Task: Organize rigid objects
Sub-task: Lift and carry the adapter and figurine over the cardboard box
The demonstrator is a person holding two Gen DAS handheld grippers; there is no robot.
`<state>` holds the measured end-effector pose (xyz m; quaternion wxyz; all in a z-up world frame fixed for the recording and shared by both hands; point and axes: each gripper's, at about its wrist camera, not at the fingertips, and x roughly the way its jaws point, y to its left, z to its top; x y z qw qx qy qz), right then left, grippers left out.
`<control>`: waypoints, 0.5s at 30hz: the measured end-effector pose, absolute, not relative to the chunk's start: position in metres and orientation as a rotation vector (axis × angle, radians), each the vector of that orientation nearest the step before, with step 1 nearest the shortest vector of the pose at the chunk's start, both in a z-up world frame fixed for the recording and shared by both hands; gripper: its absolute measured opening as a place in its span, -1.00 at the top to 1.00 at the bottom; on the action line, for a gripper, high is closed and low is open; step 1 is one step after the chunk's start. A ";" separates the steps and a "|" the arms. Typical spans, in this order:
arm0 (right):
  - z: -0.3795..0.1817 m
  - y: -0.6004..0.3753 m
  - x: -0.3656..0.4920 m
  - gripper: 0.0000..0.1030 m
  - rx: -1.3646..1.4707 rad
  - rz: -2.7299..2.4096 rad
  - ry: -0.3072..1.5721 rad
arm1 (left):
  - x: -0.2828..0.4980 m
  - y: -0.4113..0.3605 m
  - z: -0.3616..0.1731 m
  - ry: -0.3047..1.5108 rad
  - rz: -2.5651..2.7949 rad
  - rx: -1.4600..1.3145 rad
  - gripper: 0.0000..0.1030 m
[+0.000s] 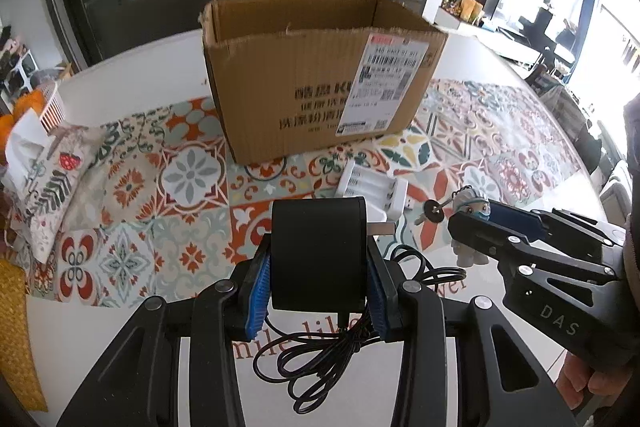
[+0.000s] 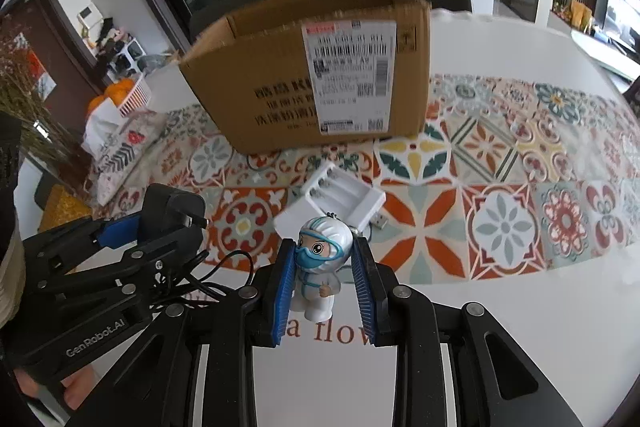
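Observation:
My left gripper [image 1: 319, 259] is shut on a black power adapter [image 1: 319, 247] whose black cable [image 1: 320, 347] hangs below it; the adapter also shows in the right wrist view [image 2: 170, 217]. My right gripper [image 2: 324, 259] is shut on the head of a small white-suited medic figurine [image 2: 322, 259] with a keyring and key [image 1: 434, 209]. An open cardboard box [image 1: 316, 75] stands on the patterned mat beyond both grippers; it also shows in the right wrist view [image 2: 316, 67]. A white battery charger [image 2: 340, 199] lies on the mat between the box and the grippers.
A patterned tile mat [image 2: 500, 195] covers the white table [image 2: 500, 307]. At the left lie a fabric tissue pouch [image 1: 52, 179], a white basket [image 1: 52, 103] and oranges [image 2: 116, 93]. Chairs stand behind the box.

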<state>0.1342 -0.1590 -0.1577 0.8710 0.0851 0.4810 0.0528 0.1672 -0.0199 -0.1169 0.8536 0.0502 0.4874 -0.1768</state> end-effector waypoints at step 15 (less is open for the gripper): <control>-0.099 -0.160 0.140 0.44 0.132 0.110 0.829 | 0.182 -0.024 -0.060 0.865 -0.385 0.102 0.21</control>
